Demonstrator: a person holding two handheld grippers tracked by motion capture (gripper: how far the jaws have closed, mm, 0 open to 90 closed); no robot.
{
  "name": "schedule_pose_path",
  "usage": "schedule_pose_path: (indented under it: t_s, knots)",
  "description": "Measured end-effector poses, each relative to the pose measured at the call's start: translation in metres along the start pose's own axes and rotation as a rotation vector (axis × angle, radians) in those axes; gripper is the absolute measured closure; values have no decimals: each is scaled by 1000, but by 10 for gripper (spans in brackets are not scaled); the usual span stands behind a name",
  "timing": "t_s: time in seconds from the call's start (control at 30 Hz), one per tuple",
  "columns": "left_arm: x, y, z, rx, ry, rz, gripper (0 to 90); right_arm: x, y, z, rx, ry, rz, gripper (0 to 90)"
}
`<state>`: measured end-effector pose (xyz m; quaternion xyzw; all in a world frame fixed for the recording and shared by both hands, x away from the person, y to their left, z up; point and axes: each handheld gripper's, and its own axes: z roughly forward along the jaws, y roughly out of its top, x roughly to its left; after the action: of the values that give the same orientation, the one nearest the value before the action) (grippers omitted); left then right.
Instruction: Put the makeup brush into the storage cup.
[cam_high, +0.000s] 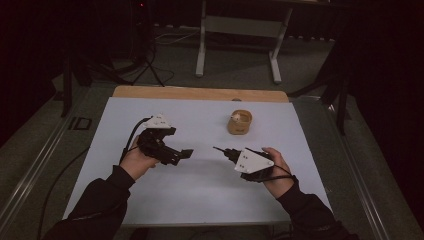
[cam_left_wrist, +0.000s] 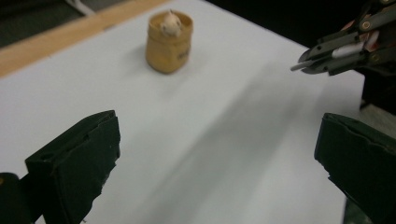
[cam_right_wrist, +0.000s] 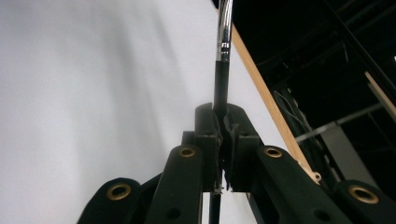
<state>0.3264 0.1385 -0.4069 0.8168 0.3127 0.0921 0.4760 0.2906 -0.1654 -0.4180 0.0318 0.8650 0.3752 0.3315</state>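
My right gripper (cam_high: 231, 154) lies right of the table's middle, shut on a thin tool (cam_high: 219, 149) whose tip points left. In the right gripper view the jaws (cam_right_wrist: 223, 126) clamp its black handle, and a shiny metal shaft (cam_right_wrist: 224, 32) runs on past them. My left gripper (cam_high: 180, 156) hovers left of centre, open, with nothing between its wide-apart jaws (cam_left_wrist: 210, 158). It faces the right gripper (cam_left_wrist: 327, 56) and the tool's pale tip (cam_left_wrist: 299, 66). A small tan wooden cup (cam_high: 240, 122) stands upright toward the back right, with a whitish lump (cam_left_wrist: 171, 23) in it.
A white sheet (cam_high: 200, 195) covers the tabletop, and a wooden strip (cam_high: 200, 93) shows along its far edge. Behind the table stand a white frame (cam_high: 237, 25) and dark stands on the floor. A cable (cam_high: 131, 137) trails from the left gripper.
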Motion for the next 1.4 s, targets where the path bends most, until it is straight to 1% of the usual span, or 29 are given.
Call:
schedule_pose_path:
  t_s: [0.03, 0.1, 0.2, 0.27, 0.37, 0.43, 0.47, 0.53, 0.63, 0.7, 0.77, 0.83, 0.93, 1.0, 1.07, 1.1, 1.23, 1.3, 1.33, 1.37, 1.4]
  knots:
    - [0, -2, 0, -4, -2, 7, 4, -2, 0, -1, -10, -6, 18, 853]
    - [0, -6, 0, -12, 1, 18, 4, -5, 1, -4, -30, -12, 74, 853]
    - [-1, -12, 1, -13, -10, 29, 4, -12, 3, -9, -62, -24, 148, 853]
    - [-2, -17, 2, -8, 3, 45, 4, -19, 3, -12, -90, -23, 215, 853]
    - [-4, -24, 4, 2, 31, 81, 4, -31, 2, -18, -136, -26, 315, 853]
    - [-6, -29, 6, 8, 29, 83, 4, -39, 1, -21, -159, -24, 374, 852]
    - [-6, -31, 6, 6, 33, 83, 4, -42, 1, -22, -169, -29, 392, 853]
    - [-6, -35, 6, -17, 16, 80, 4, -48, 0, -24, -178, -34, 426, 853]
    - [-4, -41, 6, -30, -13, 47, 4, -55, -1, -27, -192, -37, 477, 853]
    - [-2, -46, 4, -49, -28, 32, 4, -58, -1, -27, -195, -44, 496, 853]
    - [-1, -51, 2, -63, -27, 24, 4, -60, -2, -27, -195, -53, 506, 853]
    - [0, -56, -2, -87, -22, 31, 4, -63, -2, -27, -197, -59, 529, 853]
    - [2, -63, -7, -114, -9, 28, 4, -68, -4, -28, -204, -75, 588, 853]
    - [2, -68, -11, -145, -3, 42, 4, -72, -5, -28, -207, -88, 631, 853]
    - [3, -73, -13, -152, 6, 49, 4, -76, -7, -27, -207, -105, 659, 853]
    - [3, -76, -14, -162, 8, 46, 4, -78, -7, -27, -206, -112, 670, 853]
    - [5, -85, -18, -178, 8, 22, 4, -85, -10, -25, -191, -132, 748, 853]
    - [6, -90, -19, -190, 13, 19, 4, -88, -13, -24, -178, -141, 785, 852]
    - [6, -92, -20, -196, 13, 19, 5, -89, -14, -23, -171, -154, 798, 853]
    - [6, -92, -20, -196, 13, 19, 4, -89, -14, -23, -171, -154, 798, 853]
    - [6, -92, -20, -196, 13, 19, 4, -89, -15, -22, -161, -165, 803, 853]
